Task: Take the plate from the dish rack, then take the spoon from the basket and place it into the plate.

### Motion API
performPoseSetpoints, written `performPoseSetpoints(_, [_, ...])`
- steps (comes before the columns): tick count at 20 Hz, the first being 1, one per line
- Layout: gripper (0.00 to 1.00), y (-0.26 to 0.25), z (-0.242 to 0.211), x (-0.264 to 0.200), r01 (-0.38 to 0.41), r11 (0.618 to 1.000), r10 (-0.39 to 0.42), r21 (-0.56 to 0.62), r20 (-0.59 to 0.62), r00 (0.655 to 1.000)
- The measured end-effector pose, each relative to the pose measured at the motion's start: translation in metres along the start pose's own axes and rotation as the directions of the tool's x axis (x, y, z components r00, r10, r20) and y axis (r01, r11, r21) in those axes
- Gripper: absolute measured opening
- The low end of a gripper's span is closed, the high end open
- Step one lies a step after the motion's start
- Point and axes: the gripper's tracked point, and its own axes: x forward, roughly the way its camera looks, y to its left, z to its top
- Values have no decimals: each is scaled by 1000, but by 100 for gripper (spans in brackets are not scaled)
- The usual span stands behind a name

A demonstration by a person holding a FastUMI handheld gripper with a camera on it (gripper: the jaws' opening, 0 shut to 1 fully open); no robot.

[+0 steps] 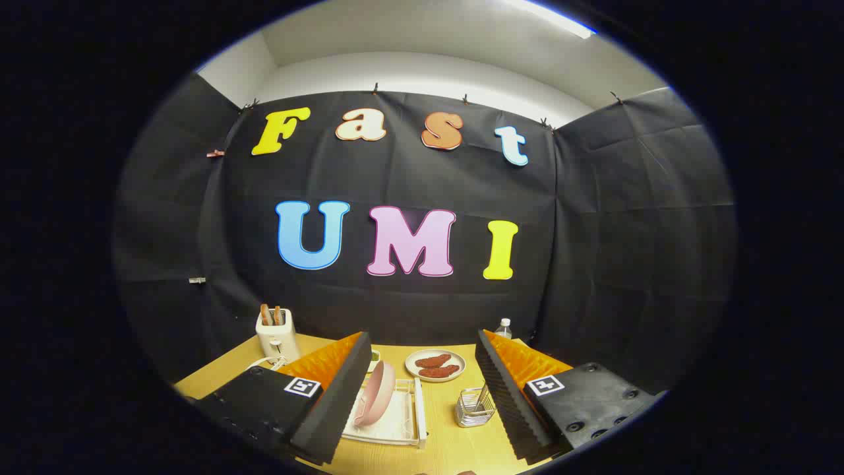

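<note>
Our tongs (422, 389) stand wide open, holding nothing; the plate (376, 394) leans upright in the rack (417, 422) between them. We should close on its top rim, then lift straight up.

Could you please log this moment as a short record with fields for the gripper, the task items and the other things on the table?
gripper: gripper open, fingers spread wide, holding nothing
plate: pink plate upright on edge in the dish rack, between the fingers
spoon: spoon standing in the wire basket, by the right finger
beyond the fingers: dish of sausages, toaster, water bottle
surface: wooden table
</note>
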Motion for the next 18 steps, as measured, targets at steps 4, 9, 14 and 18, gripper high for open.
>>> performPoseSetpoints(4, [97,15,-2,-2,-9,1000,9,-11,-3,1000])
performPoseSetpoints(9, [97,25,-12,-3,-3,1000,3,-4,-36,999])
performPoseSetpoints(14, [97,29,-20,2,19,1000,-19,-14,-59,998])
performPoseSetpoints(18, [97,33,-25,4,22,999,-25,-39,-81,996])
